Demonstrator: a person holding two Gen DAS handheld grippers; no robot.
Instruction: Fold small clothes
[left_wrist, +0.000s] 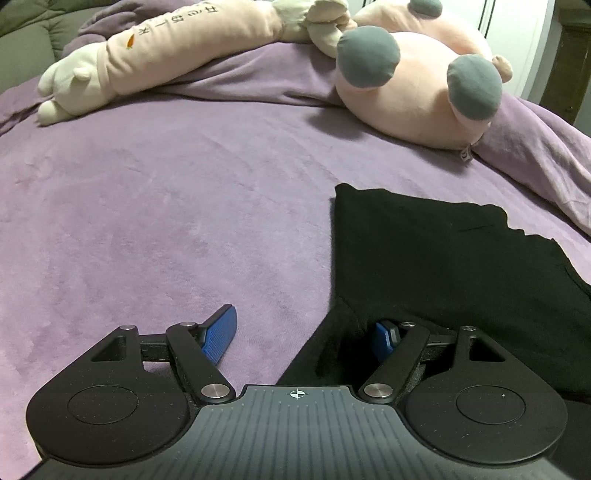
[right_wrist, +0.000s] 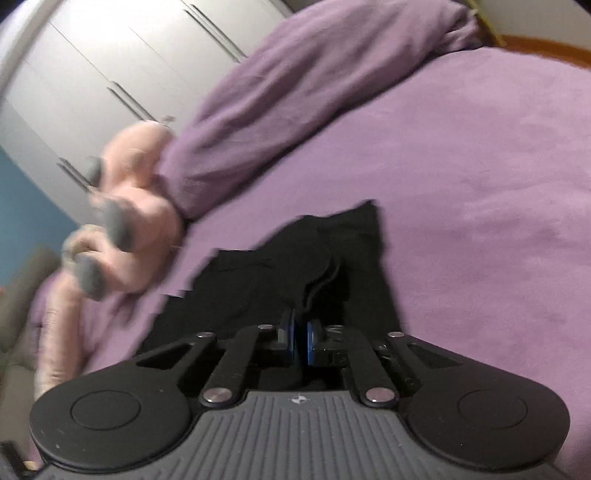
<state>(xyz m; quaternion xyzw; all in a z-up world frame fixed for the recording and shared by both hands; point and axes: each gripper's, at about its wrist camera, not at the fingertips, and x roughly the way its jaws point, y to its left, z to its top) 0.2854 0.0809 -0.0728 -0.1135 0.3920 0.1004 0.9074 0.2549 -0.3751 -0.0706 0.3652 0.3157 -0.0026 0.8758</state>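
Now right gripper (right_wrist: 301, 341) jaws pinch black garment (right_wrist: 314, 258); left gripper (left_wrist: 304, 338) jaws gape wide

A black garment (left_wrist: 443, 266) is lying on the purple bedcover, partly folded, with a straight left edge and a ragged, stepped far edge. Its near left corner is drooping in a soft fold. In the right wrist view the garment (right_wrist: 258, 280) is looking rumpled, with a raised ridge of cloth running toward the camera and a pointed corner sticking out at the far end. It is plain and dark; no seams or print are showing clearly.
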